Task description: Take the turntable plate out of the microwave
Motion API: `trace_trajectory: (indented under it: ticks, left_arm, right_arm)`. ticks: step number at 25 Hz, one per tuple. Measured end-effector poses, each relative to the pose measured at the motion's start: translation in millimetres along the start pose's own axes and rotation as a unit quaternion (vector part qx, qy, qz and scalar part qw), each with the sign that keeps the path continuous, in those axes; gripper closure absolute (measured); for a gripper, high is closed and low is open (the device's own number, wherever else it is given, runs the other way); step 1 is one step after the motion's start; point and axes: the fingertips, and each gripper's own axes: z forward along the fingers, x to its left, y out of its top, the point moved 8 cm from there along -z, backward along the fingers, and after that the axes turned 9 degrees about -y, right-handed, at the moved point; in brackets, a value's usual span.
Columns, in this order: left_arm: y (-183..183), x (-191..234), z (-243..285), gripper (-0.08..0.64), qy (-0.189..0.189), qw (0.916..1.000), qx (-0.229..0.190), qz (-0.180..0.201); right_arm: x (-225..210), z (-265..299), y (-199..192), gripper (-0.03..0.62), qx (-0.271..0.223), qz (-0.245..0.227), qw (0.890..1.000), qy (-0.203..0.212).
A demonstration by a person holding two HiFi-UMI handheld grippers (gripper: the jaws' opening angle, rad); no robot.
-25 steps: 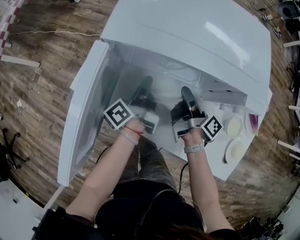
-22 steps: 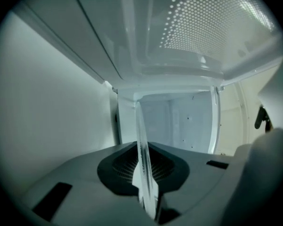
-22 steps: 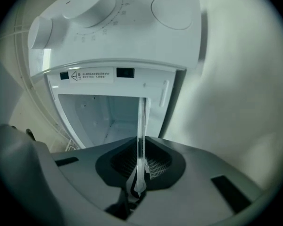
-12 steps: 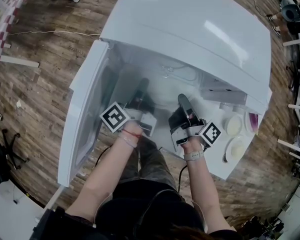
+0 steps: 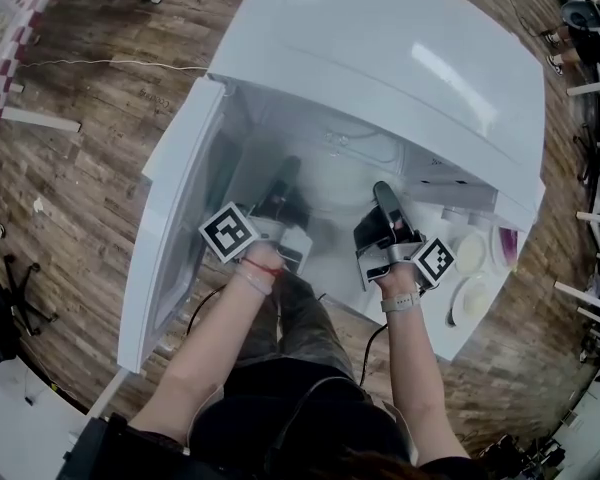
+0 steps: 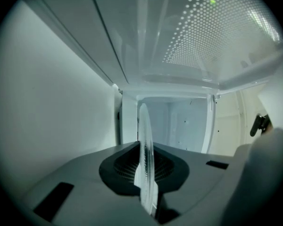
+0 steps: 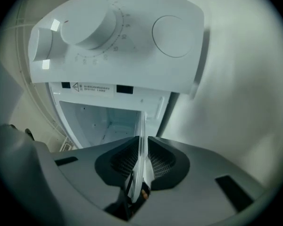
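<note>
Between your two grippers: turntable plate [image 5: 332, 190], clear glass, held roughly level at the mouth of the microwave [image 5: 400, 48], still partly inside the cavity.
Your left gripper [image 5: 288, 175]: fingers narrow and clamped on the plate's left rim. In the left gripper view the glass runs edge-on between the pads, with the cavity's back wall beyond.
Your right gripper [image 5: 382, 196]: fingers narrow with the plate's right rim between them, pads on the glass in the right gripper view. They are opening at this moment, so that grip is loosening.
Just changed: your right gripper has shifted toward the control panel [image 7: 114, 36] side and slightly out of the cavity since half a second ago. Your left gripper sits about where it was.
Meaning for task: you look to be re-seating the right hold, not pulling clear. The plate is not out yet and the extraction is mid-way at best.
Risk: if the right side lets go, smooth glass hangs from one rim only and could tip or slip. Get the right fingers firm again before you draw back.
Door [image 5: 175, 218]: swung wide open on your left, not in the exit path.
Control panel: two dials, just beside your right gripper, so mind the clearance there.
Surroundings: wood floor [image 5: 80, 168] shows all around the microwave.
</note>
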Motion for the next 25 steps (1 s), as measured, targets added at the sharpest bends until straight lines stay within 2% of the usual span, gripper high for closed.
trace_trajectory:
  ticks: [7, 12, 22, 25]
  left_arm:
    - [0.3, -2.1, -1.7, 0.529, -0.006, 1.0000, 0.005, -0.004]
    - [-1.4, -2.7, -5.7, 0.529, -0.006, 0.9999, 0.009, -0.004]
    - [9.0, 0.0, 3.1, 0.529, -0.003, 0.9996, -0.002, 0.027]
    - [11.4, 4.2, 8.9, 0.529, 0.005, 0.9998, -0.010, 0.018]
  right_arm:
    - [5.5, 18.4, 15.9, 0.522, -0.020, 0.018, 1.000, -0.002]
    - [5.8, 16.0, 13.6, 0.545, -0.036, 0.020, 0.999, 0.024]
    - [4.8, 4.8, 1.3, 0.548, 0.009, -0.001, 0.999, 0.046]
    - [4.2, 2.9, -0.2, 0.548, 0.020, -0.004, 0.999, 0.046]
